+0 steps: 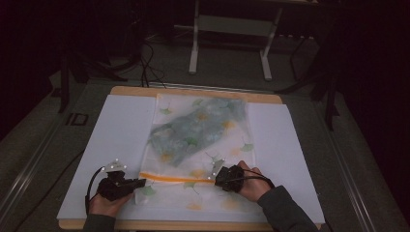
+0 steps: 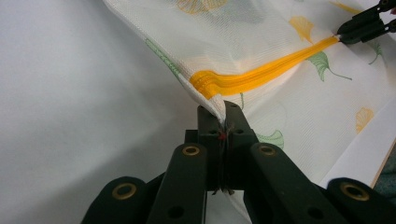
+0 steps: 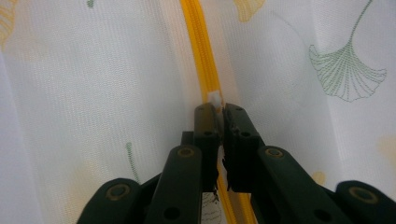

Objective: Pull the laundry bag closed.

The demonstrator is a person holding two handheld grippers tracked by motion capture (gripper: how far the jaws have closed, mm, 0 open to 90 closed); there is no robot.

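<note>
On the worktop (image 1: 121, 125) lies a white mesh bag (image 1: 198, 145) with an orange zipper (image 1: 176, 178). At its near left corner, the left gripper (image 2: 222, 122) has its fingers pinched on the fabric; the right gripper (image 3: 219, 116) clamps its fingers on the zipper pull (image 3: 215, 98).

White mat (image 1: 116, 130) lies open beside the mesh bag (image 1: 198, 140).

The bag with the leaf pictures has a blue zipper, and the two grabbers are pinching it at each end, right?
Not quite: the zipper is orange-yellow, not blue, as the left gripper view shows. The rest holds: the left gripper pinches the mesh bag at the zipper's end, and the right gripper is shut on the zipper's white pull at the other end.
</note>
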